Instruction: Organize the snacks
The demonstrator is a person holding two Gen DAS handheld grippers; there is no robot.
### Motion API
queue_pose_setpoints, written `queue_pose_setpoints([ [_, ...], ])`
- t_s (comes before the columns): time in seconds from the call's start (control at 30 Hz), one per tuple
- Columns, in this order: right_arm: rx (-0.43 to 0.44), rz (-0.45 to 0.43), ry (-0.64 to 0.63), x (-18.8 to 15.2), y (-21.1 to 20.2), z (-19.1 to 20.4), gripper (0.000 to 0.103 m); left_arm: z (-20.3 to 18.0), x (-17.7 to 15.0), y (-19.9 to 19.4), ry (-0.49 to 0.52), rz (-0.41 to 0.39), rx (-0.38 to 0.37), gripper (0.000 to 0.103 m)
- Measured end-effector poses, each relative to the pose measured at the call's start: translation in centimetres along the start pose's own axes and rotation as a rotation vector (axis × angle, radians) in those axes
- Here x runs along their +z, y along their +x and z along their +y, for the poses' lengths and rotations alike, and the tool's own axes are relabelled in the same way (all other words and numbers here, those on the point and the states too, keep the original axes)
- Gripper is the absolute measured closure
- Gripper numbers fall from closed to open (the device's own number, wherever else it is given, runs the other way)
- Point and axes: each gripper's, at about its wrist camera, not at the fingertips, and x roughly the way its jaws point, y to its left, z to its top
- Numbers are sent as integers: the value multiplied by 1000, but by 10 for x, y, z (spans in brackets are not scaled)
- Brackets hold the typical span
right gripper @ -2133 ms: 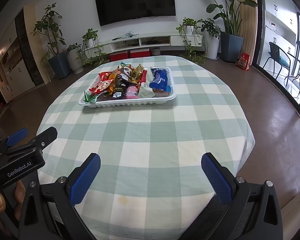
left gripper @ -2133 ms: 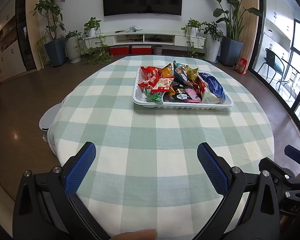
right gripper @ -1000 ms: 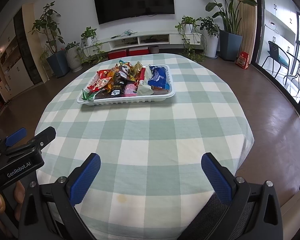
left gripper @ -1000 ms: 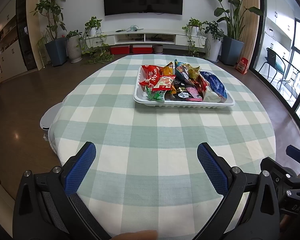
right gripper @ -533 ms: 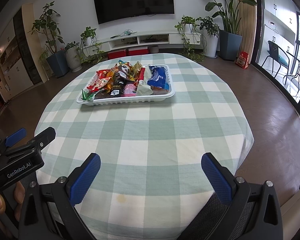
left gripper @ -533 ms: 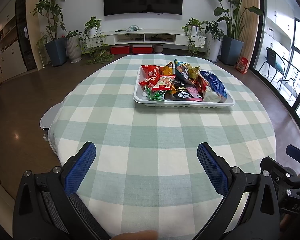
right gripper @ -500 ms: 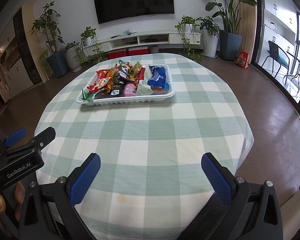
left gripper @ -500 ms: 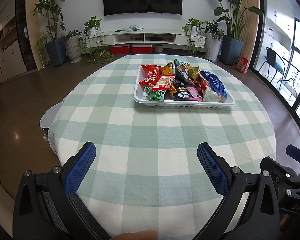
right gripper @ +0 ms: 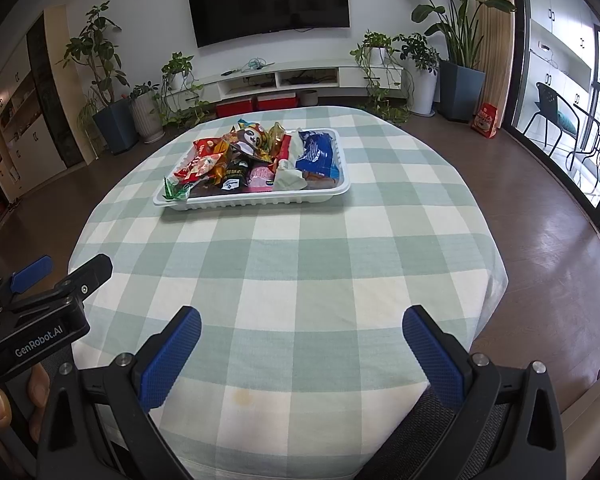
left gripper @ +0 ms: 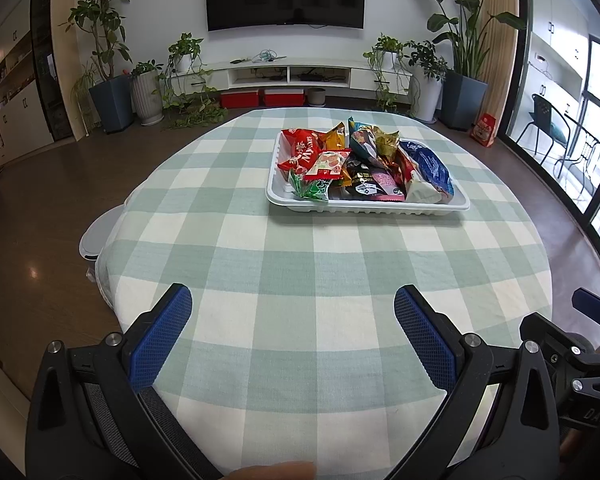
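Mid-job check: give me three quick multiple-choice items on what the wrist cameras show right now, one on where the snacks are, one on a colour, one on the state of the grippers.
1. Where are the snacks?
A. Piled in the white tray
B. Spread over the cloth
C. On the floor

2. What colour is the large packet at the tray's right end?
A. Yellow
B. Blue
C. Black

3. How do the two grippers stand?
A. Both shut on a packet
B. One open, one shut
C. Both open and empty

Answers:
1 A: the snacks all lie inside the white tray on the checked tablecloth.
2 B: the blue packet lies along that end.
3 C: the left gripper and the right gripper show wide gaps, nothing between.
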Motion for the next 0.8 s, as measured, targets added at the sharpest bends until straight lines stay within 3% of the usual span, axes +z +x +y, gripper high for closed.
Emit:
queue_pose_setpoints([
  [0.8,-2,9,0,-5,-1,-1,0,1,-7,0,18,-34,14,0],
])
